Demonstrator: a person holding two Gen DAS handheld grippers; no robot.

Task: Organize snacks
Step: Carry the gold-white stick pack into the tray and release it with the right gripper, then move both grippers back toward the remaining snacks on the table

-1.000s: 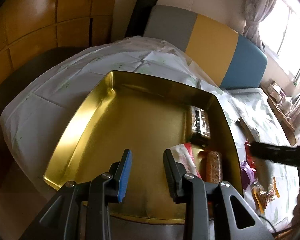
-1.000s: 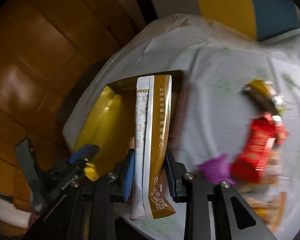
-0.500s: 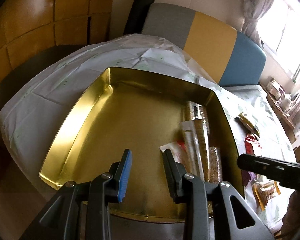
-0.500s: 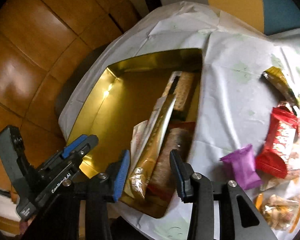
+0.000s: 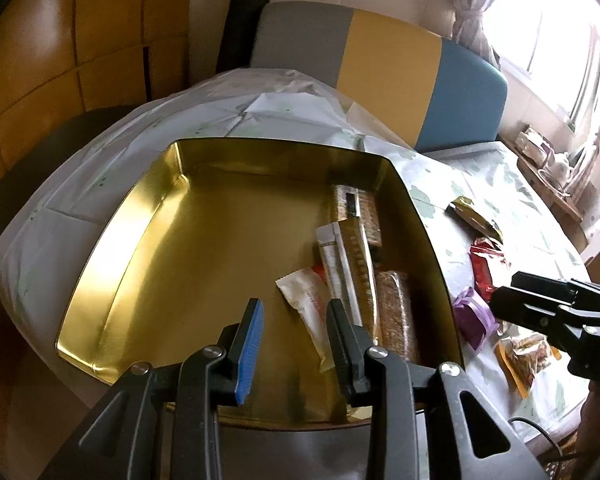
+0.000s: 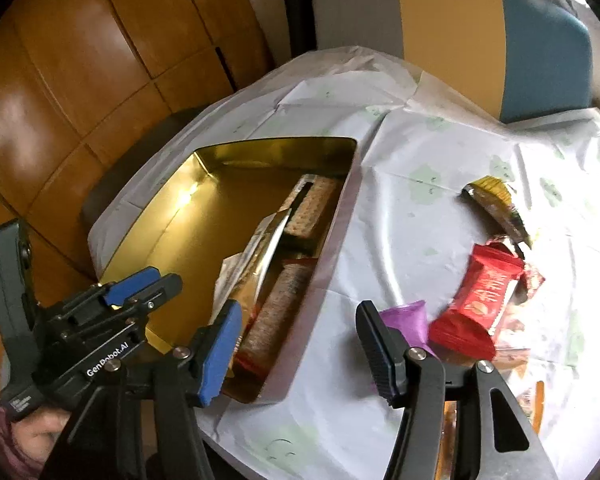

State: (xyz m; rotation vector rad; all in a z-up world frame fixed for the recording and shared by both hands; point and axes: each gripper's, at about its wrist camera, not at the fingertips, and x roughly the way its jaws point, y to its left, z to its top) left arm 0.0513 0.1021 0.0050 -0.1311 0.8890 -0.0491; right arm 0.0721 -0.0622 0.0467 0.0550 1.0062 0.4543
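A gold tin tray [image 5: 148,240] [image 6: 172,216] sits on the white-covered table. Along its right side lie cracker packs [image 5: 356,208] [image 6: 312,208], a long white-and-gold packet [image 5: 352,264] [image 6: 260,256], a white wrapper [image 5: 308,304] and a brown bar [image 5: 398,316] [image 6: 276,316]. My left gripper [image 5: 294,332] is open and empty over the tray's near edge; it shows in the right wrist view [image 6: 140,284]. My right gripper [image 6: 300,344] is open and empty above the tray's right rim. Loose snacks lie right of the tray: a purple pack [image 6: 406,320] [image 5: 474,316], a red pack [image 6: 480,300], a gold pack [image 6: 496,200] [image 5: 472,216].
A bag of orange-wrapped snacks [image 5: 524,356] lies at the table's near right. A grey, yellow and blue bench back [image 5: 380,64] stands behind the table. Wood panelling [image 6: 60,80] is at the left. A cluttered shelf [image 5: 548,160] stands by the window.
My right gripper opened and let the long white-and-gold packet go into the tray, then drew back to the right. The left gripper has stayed open over the tray's near edge.
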